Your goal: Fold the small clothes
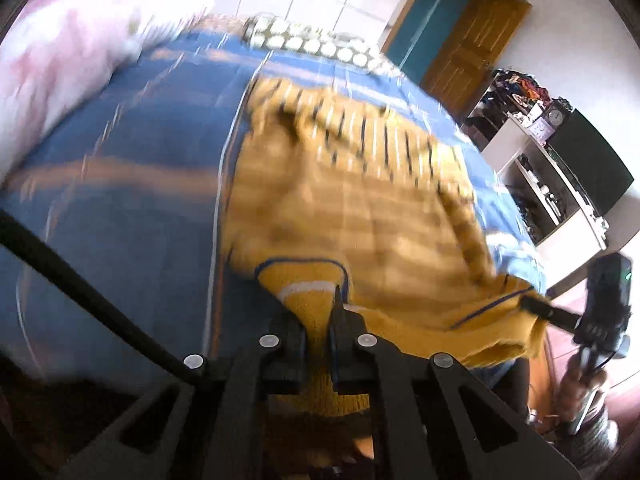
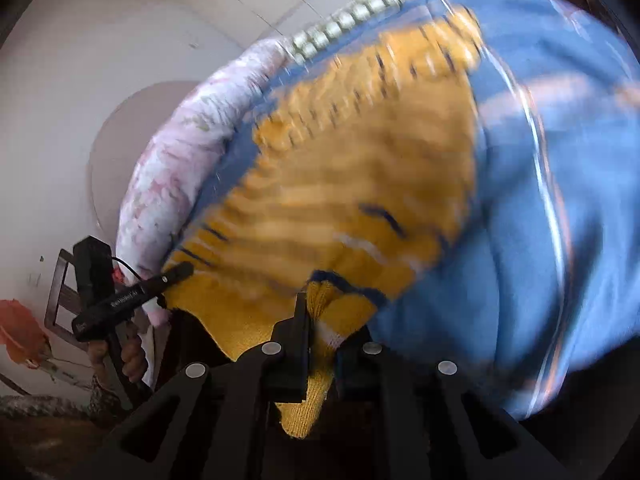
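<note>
- Left wrist view: left tongs [image 1: 320, 320] clamped on a corner of the yellow knit garment [image 1: 352, 208], at a cuff or hem with white band and blue trim; fabric bunched between the jaws.
- Right wrist view: right tongs [image 2: 316, 320] likewise clamped on another trimmed corner of the same garment [image 2: 352, 168]. Each tool shows in the other's view, off to the side, gripping the near edge.
- Garment location: spread ahead of both tongs on the blue bed cover [image 1: 120, 152], far striped edge resting on the bed, near edge lifted between the two grips. A pink-white quilt [image 1: 72, 52] sits beyond and to the left of the left tongs.
- Both views heavily motion-blurred; fine fabric detail, and whether the garment is a sweater or trousers, cannot be told.
- Judgement: step in hand is carrying the near edge forward over the body of the garment to make a fold.
- Technique notes (judgement): keep both tongs level and the same distance apart so the edge stays taut without stretching the knit; travel together, straight ahead, low over the cloth; lay the held edge parallel to the far striped edge before letting go.
- Risk (judgement): uneven pace skews the crease; the thick knit may slip if grip is only on the trim.
</note>
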A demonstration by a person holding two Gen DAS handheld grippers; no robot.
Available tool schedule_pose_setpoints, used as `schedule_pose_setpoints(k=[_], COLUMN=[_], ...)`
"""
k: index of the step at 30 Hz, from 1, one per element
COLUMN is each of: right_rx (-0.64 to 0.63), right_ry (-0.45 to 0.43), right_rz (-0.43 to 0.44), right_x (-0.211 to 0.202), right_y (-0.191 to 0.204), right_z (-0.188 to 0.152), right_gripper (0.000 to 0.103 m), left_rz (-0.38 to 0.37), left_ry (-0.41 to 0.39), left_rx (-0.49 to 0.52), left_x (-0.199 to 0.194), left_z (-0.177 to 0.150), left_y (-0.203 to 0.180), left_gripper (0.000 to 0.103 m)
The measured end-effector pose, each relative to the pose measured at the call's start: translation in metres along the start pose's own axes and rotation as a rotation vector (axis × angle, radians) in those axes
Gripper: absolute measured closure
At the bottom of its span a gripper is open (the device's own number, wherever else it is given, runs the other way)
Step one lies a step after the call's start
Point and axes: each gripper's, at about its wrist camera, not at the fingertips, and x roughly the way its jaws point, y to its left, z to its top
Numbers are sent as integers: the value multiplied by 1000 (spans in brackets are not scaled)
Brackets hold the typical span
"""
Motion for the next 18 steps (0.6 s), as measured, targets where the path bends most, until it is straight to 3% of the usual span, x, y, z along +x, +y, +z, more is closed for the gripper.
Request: schedule_pose_setpoints(k=[4,8,13,16,18], right_rx=[-47,-47,56,169,239], right_ry=[-126,-194,-144,-135,-157], right_rz=[-35,-139,-241,-207,-168], right_x=[5,37,93,107,110], right_y=[6,-4,-36,-65,-82], right_z=[79,155,205,218,229], right_gripper=[92,92,90,82,59], left_rz=[51,129,181,87,-30], left_ry=[-30,-3,86,96,76], left_rx=[38,16,-40,-105,-197], left_x=[35,98,172,183,180], left_z=[84,167,203,212,220], left_y=[-7,-6,5,20,35], left_gripper=[95,95,93,88,72])
